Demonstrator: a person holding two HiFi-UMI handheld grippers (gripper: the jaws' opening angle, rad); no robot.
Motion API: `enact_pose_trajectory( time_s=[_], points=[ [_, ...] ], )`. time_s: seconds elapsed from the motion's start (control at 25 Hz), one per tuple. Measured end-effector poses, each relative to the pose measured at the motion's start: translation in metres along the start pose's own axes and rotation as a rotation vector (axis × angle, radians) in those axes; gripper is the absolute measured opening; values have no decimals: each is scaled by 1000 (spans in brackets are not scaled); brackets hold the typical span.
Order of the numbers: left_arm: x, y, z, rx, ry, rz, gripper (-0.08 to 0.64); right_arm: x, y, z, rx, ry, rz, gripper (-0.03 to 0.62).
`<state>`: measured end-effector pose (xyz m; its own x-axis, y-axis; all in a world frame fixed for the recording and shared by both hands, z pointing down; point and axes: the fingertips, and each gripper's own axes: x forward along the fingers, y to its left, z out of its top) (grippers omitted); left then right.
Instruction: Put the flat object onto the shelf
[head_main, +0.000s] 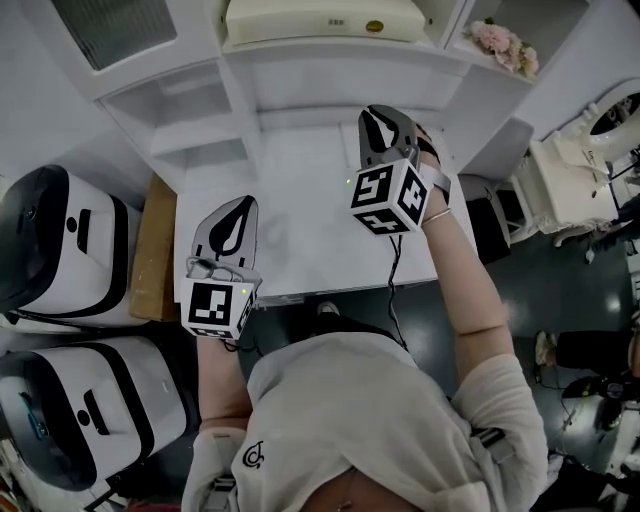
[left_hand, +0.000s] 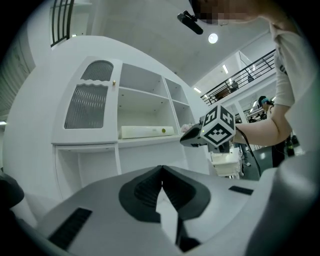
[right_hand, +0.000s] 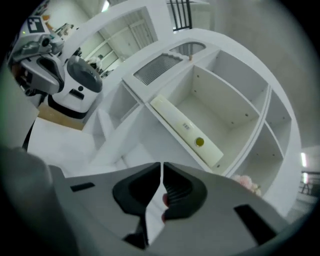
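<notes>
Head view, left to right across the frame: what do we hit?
White-and-black rounded machines → brown flat board → left gripper → right gripper → pink flower bunch. Cream flat object omitted: it overlaps both grippers' span.

Lab hall, white shelf unit (left_hand: 145, 107), machines (head_main: 60, 245), mezz. railing (left_hand: 242, 79)

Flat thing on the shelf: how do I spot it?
Look at the white cabinet behind the table. On the shelf in its middle lies a long cream slab. Unlike the pink flowers next door, it is flat with a yellow dot.
</notes>
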<state>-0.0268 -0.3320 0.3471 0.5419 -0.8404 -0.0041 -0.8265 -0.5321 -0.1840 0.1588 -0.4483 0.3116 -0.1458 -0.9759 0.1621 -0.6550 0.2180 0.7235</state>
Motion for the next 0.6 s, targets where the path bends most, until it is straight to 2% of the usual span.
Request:
enact_pose_trajectory(
  time_s=[0.08,0.24,0.44,0.6],
  points=[
    [-3,-4,2,-2,-5,-7,14,-13,7,-12,79,7,-6,16],
    [-5,-10,6,-1,-19,-27,14,-37,19,-28,214,-9,-10,9],
    [-6,-15,9,-20,-52,-31,14,-70,23,-31,354,-101,-52,8],
    [-2,-17,14,-37,-70,-19,14,-91,28,-27,465,-191,-17,6]
  ],
)
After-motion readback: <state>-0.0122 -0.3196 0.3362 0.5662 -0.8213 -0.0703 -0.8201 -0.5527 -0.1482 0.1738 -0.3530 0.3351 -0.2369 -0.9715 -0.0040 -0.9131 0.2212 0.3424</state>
